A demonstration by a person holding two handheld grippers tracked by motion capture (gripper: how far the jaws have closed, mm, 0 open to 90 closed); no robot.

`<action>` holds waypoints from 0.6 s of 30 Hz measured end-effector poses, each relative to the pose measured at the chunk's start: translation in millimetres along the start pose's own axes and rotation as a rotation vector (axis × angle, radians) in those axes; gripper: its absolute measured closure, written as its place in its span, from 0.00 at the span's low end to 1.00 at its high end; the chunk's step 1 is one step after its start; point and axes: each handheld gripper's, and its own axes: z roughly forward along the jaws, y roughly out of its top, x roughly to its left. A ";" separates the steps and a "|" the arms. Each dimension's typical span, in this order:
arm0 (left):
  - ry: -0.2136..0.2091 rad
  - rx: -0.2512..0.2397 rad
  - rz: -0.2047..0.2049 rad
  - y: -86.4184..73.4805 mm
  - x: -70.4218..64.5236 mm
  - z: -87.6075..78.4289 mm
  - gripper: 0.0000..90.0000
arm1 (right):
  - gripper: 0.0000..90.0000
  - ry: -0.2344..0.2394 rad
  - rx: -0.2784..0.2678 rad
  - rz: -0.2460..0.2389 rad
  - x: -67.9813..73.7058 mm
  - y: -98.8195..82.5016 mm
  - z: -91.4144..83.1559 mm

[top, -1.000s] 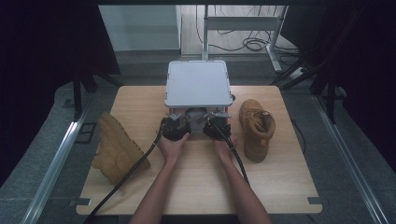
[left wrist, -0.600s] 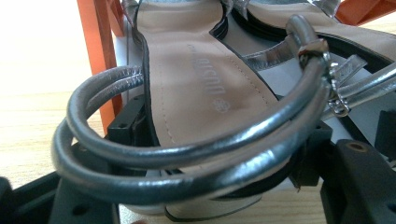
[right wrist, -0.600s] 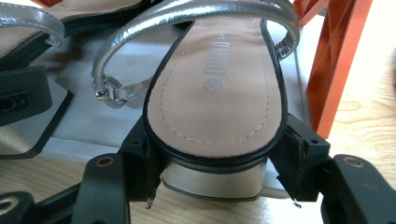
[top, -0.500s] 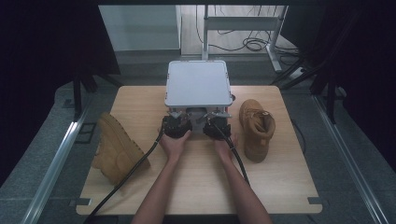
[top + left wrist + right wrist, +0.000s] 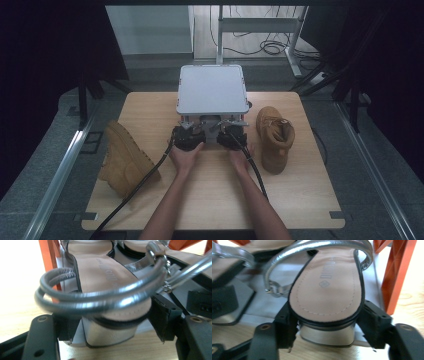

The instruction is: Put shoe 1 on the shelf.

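Here, each claw, left (image 5: 105, 340) and right (image 5: 325, 332), had just been opening around a silver sandal's heel (image 5: 110, 336) (image 5: 327, 336), seemingly to leave both under the grey rack (image 5: 212, 90).

High view looks down; tool views face sandals (image 5: 110, 302) closely.

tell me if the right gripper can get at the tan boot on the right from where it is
Probably yes. The right gripper has its jaws around a silver sandal's heel, just opening; the tan boot stands beside it on bare table, nothing between.
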 end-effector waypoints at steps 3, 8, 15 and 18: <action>-0.017 -0.015 0.008 -3.6 -0.4 -10.2 0.34 | 0.27 0.015 -0.013 -0.014 0.4 -1.2 -6.5; -0.032 -0.059 0.016 -13.8 6.0 -37.1 0.37 | 0.27 0.059 -0.034 -0.048 -2.0 -7.8 -27.2; 0.009 -0.057 0.016 -22.9 12.5 -52.3 0.66 | 0.62 0.070 -0.112 -0.051 -15.0 -20.1 -56.4; 0.006 -0.044 0.027 -24.4 14.2 -48.5 0.77 | 0.77 0.073 -0.101 -0.010 -25.6 -20.7 -56.4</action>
